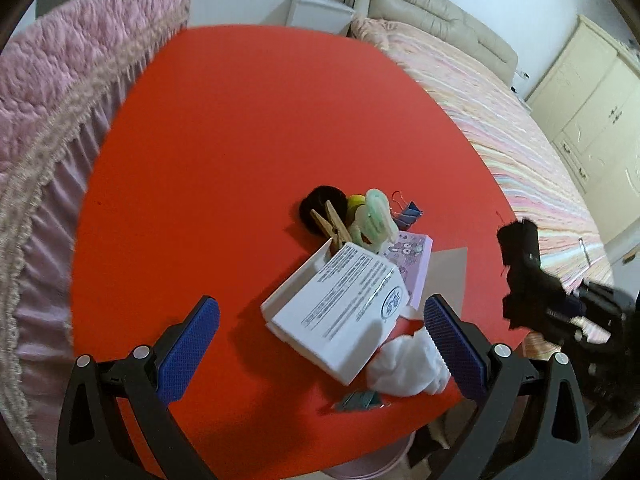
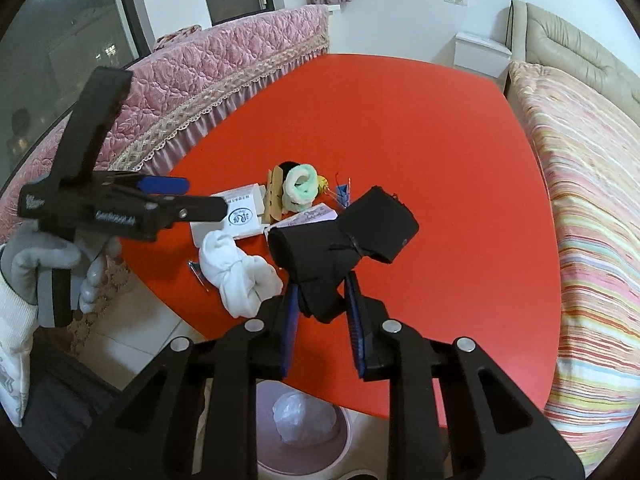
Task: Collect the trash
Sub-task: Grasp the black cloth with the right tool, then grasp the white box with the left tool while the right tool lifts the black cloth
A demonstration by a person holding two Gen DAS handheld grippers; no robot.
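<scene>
Left wrist view: the left gripper [image 1: 320, 334] hangs over the red table [image 1: 248, 128] with its two blue fingers [image 1: 188, 344] spread wide apart and nothing pressed between them. In the gap between the fingers lies a white printed box [image 1: 340, 312], tilted, and just below it, against the inner side of the right-hand finger, a crumpled white cloth [image 1: 404, 368]. Beyond the fingertips sits a small heap: a wooden clothespin [image 1: 330, 224], a pale green ring-shaped item [image 1: 374, 216], a blue binder clip [image 1: 410, 212] and a purple patterned pad [image 1: 408, 258]. Off to the right of the right-hand finger, the right gripper [image 1: 516, 256] shows as a blurred dark shape carrying a black piece.

Right wrist view: the right gripper [image 2: 322, 300] has its fingers drawn close and clamped on a crumpled black fabric scrap [image 2: 344, 240], which stands up from between the pads and is lifted clear of the table [image 2: 440, 128]. To the left of the fingers lies the white cloth [image 2: 236, 272], and farther left the left gripper [image 2: 188, 194] is held by a gloved hand [image 2: 44, 268]. Ahead of the fingertips are the box [image 2: 240, 216] and the green ring-shaped item [image 2: 302, 184]. Below the fingers, under the table edge, a pink bin [image 2: 304, 440] holds a crumpled clear plastic wad [image 2: 304, 420].
</scene>
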